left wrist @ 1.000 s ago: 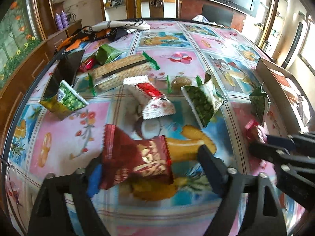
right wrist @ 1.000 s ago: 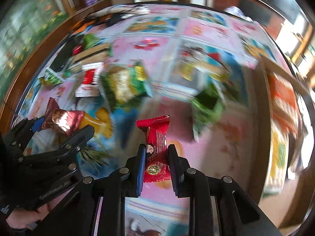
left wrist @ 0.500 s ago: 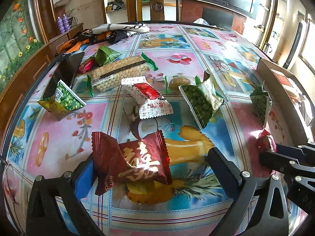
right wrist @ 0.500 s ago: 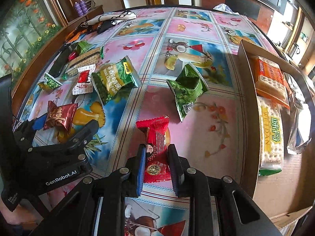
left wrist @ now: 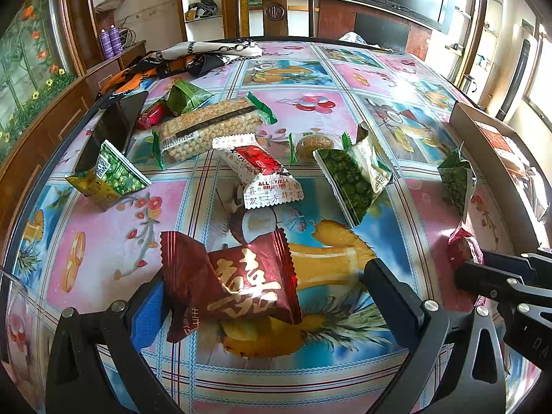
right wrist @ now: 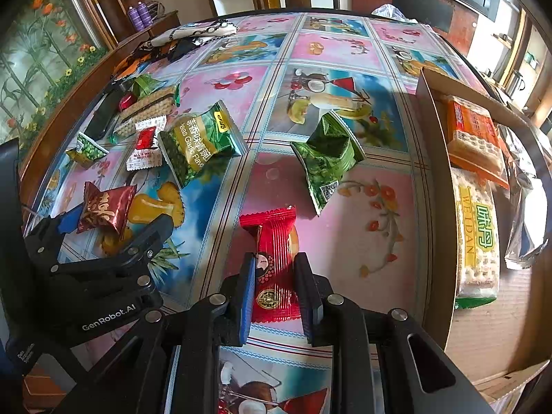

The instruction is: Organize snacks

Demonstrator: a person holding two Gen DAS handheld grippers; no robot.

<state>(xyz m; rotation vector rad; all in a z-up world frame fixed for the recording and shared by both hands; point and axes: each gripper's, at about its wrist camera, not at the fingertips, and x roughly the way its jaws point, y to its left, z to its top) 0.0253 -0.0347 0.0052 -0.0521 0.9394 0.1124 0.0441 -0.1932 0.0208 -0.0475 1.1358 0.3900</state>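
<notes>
Home dining room: chair point(left wrist: 274, 10), oilcloth-covered table point(left wrist: 310, 76)

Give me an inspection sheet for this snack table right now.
Surface: fruit-print tablecloth, glossy.
Job's things: dark red foil packet lies between the open left gripper fingers; bright red candy wrapper clamped in the right gripper; green pea bags scattered; cardboard box holds cracker packs.
Clutter: patterned scarf, black phone.
Cables: nothing seen on the table.
Surroundings: wooden chair, cabinets.

I see bright daylight from the windows point(left wrist: 538, 79) right of my jaws, glare on the tabletop point(left wrist: 407, 82), sharp focus, and fisheye bending with dark corners.
</notes>
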